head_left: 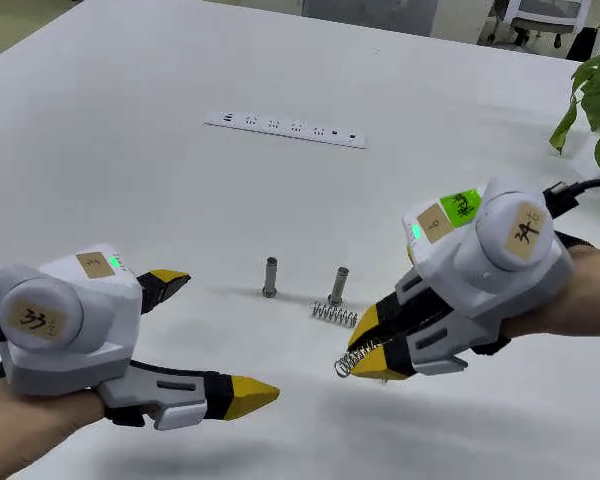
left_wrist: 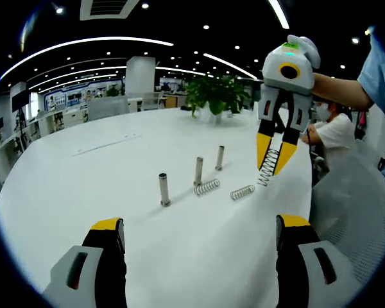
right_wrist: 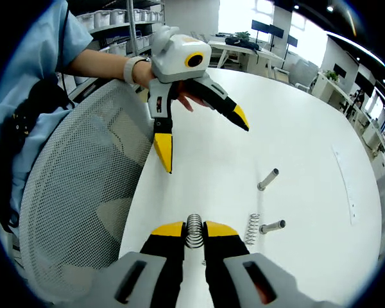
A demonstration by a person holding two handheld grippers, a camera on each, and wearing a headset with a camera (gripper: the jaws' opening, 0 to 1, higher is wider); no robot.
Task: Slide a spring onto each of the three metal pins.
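**Head view.** Finds the right gripper [head_left: 365, 350] clenched on a held spring [head_left: 348, 362], low over the table [head_left: 130, 120], with the coil jutting past the yellow tips. Finds the left gripper [head_left: 210, 337] released, jaws spread wide, grasping nothing. Notes a left pin [head_left: 270, 277] and a right pin [head_left: 338, 285], both upright and bare, with a loose spring [head_left: 334, 314] lying just beside the right pin's foot.

**Left gripper view.** Counts three upright pins in a row, the farthest pin [left_wrist: 219, 158] nearest the right gripper. Sees no spring on any of them. Records a second loose spring [left_wrist: 242, 192] on the table close to the held spring's lower end.

**Right gripper view.** Confirms the coil pinched between the jaw tips.

**Judgement.** Line the coil's axis up with the chosen pin, seat the open end squarely on its top, then lower straight. Release only once several turns are threaded. Avoid side pushes, likely to topple a free-standing pin.
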